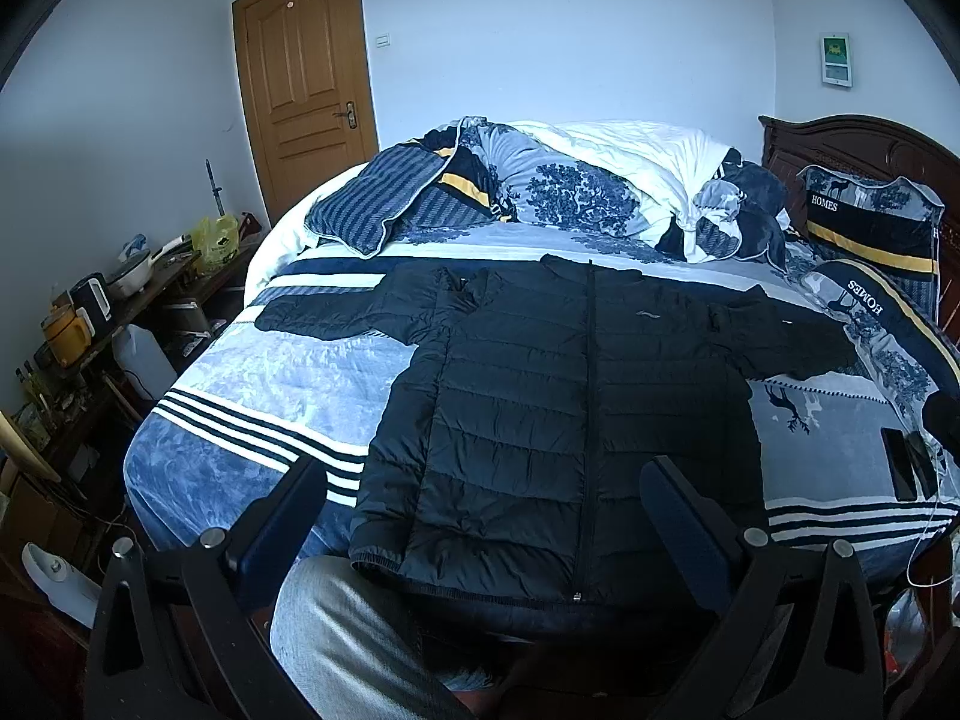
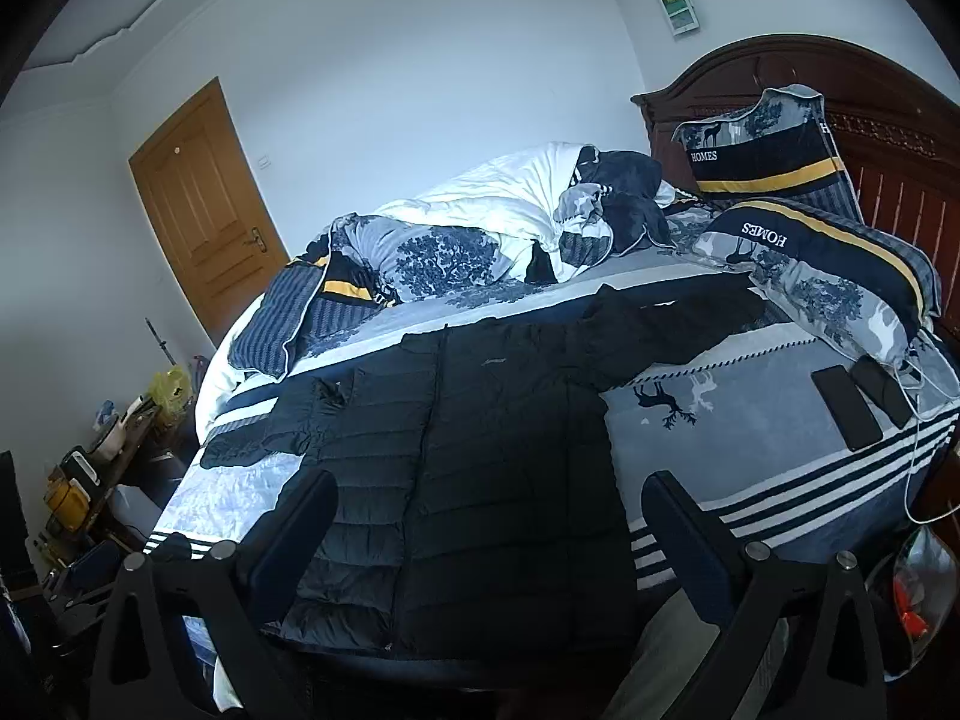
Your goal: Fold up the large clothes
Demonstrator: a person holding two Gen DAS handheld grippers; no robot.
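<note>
A black quilted puffer jacket lies flat and zipped on the bed, front up, hem toward me, both sleeves spread out to the sides. It also shows in the right wrist view. My left gripper is open and empty, held above the jacket's hem. My right gripper is open and empty too, held above the lower half of the jacket. Neither gripper touches the fabric.
The bed has a blue and white striped blanket. A bunched duvet and pillows lie at the far side. Two phones with a cable lie on the right. A cluttered side table stands left. My leg is below.
</note>
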